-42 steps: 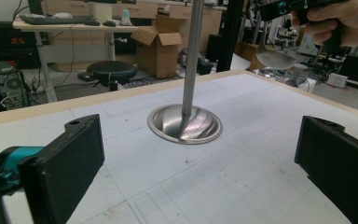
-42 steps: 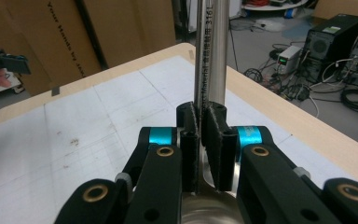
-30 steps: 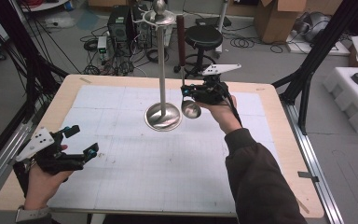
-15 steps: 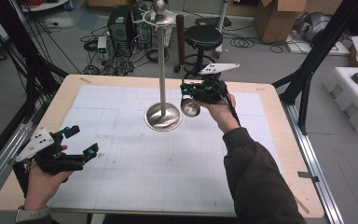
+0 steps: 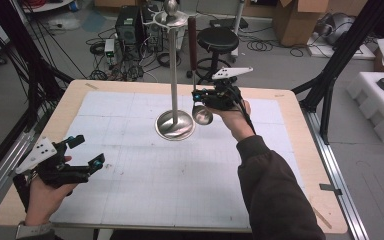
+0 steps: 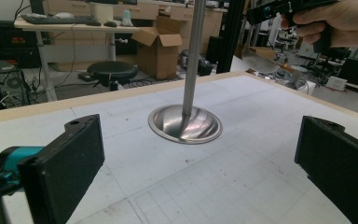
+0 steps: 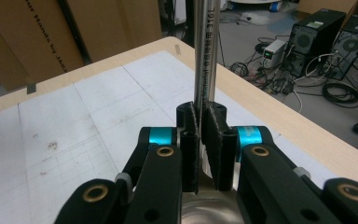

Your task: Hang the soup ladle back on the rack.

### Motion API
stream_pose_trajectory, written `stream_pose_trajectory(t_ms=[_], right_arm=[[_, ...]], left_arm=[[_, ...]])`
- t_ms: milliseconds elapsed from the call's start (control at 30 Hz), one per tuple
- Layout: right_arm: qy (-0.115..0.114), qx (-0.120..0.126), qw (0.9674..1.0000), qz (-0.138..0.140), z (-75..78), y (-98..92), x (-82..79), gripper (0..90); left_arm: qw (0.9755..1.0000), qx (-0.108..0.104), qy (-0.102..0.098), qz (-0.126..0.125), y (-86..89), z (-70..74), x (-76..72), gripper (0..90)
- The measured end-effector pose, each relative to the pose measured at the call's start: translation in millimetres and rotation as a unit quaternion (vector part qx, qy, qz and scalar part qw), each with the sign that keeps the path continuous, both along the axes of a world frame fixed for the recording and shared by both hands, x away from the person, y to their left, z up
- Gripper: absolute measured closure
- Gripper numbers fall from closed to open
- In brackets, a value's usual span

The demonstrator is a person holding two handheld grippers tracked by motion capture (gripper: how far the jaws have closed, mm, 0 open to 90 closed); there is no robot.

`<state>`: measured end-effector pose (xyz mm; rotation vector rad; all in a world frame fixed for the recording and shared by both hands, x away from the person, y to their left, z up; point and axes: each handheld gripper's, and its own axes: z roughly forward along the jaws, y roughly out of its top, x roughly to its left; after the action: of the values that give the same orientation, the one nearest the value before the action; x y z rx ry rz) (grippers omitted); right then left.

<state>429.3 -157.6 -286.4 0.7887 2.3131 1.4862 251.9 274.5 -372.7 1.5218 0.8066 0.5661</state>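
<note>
A steel stand, a tall pole on a round base (image 5: 175,125), rises from the middle of the white gridded mat (image 5: 145,185); its base (image 6: 185,123) lies ahead of my left gripper. My right gripper (image 5: 197,95) hovers just right of the pole, shut on the steel handle of a ladle (image 5: 202,115). The ladle's bowl hangs below the jaws and its dark grip points up. In the right gripper view the jaws (image 7: 204,126) pinch the handle (image 7: 207,46), with the bowl (image 7: 209,212) underneath. My left gripper (image 5: 88,150) rests low at the front left, open and holding nothing (image 6: 200,163).
The wooden table edge (image 5: 300,125) frames the mat. Beyond the far edge stand a black stool (image 5: 219,40), computer towers (image 5: 130,25) with cables, and cardboard boxes (image 5: 295,20). Black frame legs (image 5: 340,60) and white foam (image 5: 380,105) are at the right.
</note>
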Motion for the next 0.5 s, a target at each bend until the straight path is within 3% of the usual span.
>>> stream_pose_trajectory(t_ms=[500], right_arm=[[0.004, 0.002, 1.0, 0.004, -3.9, 6.8, 2.5, 83.0]], left_arm=[[1.0, -0.001, 0.0, -0.003, -1.4, 0.0, -0.3, 1.9]])
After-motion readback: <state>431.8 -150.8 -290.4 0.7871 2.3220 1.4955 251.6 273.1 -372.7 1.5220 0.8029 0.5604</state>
